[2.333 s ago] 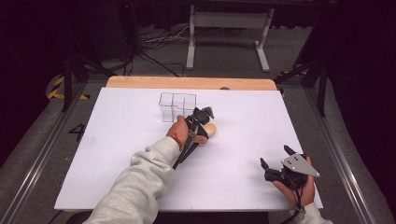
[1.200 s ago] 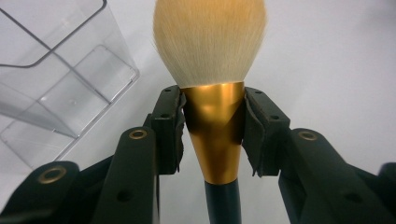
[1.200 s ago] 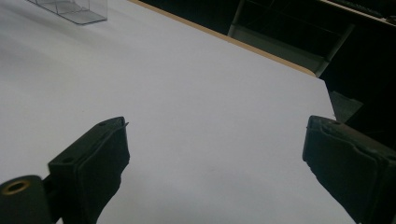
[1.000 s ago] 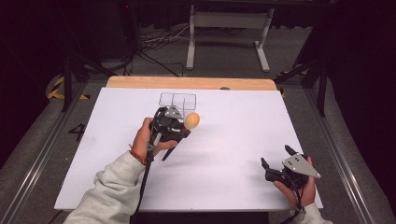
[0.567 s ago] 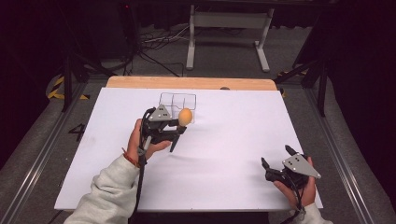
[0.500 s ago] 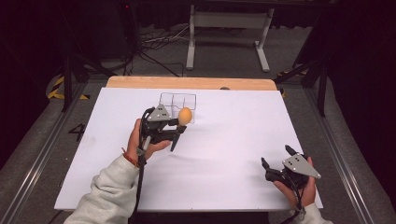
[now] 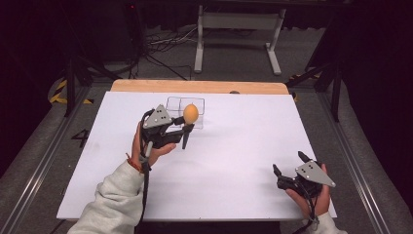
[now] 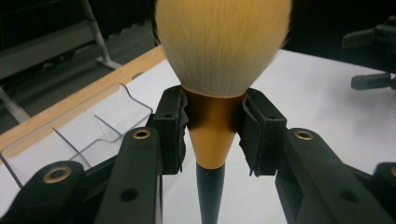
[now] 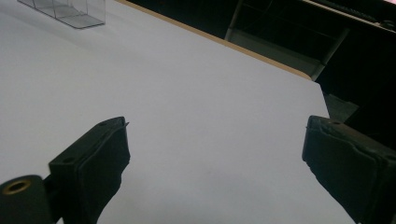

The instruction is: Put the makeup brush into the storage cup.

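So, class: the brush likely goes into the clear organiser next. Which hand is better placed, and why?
Left. The left tongs are shut on the brush, right beside the clear organiser. The right tongs rest open and empty, far away at the table's near corner.

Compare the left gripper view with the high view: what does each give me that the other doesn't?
Left gripper view alone: the tongs' pads clamp the makeup brush at its gold ferrule, bristles up, black handle hanging below.

High view alone: the right tongs, open and holding nothing, rest near the white table's front right corner, and the left tongs hold the brush just in front of the organizer.

Both: the brush, the clear compartment organizer and the white tabletop.
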Demonstrator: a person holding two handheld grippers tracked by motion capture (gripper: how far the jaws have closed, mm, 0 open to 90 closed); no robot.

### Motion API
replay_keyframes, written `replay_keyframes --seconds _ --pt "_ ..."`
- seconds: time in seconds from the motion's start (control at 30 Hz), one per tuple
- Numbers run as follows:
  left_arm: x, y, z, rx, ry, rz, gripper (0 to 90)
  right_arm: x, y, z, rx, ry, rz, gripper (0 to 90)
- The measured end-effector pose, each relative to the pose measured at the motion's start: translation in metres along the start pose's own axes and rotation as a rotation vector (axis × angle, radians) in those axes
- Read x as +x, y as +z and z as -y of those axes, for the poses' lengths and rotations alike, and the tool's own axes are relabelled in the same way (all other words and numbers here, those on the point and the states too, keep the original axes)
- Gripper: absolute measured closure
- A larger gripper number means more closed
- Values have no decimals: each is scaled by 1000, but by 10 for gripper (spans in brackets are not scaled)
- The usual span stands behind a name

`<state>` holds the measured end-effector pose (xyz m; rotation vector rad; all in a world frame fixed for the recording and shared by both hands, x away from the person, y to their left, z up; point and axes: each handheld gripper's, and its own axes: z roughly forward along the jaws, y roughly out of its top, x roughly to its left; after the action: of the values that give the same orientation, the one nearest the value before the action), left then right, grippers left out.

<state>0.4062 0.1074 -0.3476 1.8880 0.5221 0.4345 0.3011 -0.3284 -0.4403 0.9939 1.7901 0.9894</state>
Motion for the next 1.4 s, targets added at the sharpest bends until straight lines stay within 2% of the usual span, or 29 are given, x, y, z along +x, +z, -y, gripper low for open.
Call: replay_keyframes --seconds 0.03,0.1,0.13,0.53,0.87,1.4 --pt "0 -2 -1 -23 -2 0 636 0 0 0 1 3 1 81" --pt "0 -2 -2 -31 -3 -4 635 0 0 0 0 3 1 81" --pt "1 -3 -4 -52 -3 -8 635 0 0 0 0 3 1 81" --pt "6 -4 -23 -119 1 -19 636 -1 -1 0 -4 4 6 82" --pt "11 1 -35 -125 25 -22 636 -1 -1 0 -5 6 5 83" --pt "23 9 -48 -152 10 -34 635 -1 -1 0 -5 6 6 83"
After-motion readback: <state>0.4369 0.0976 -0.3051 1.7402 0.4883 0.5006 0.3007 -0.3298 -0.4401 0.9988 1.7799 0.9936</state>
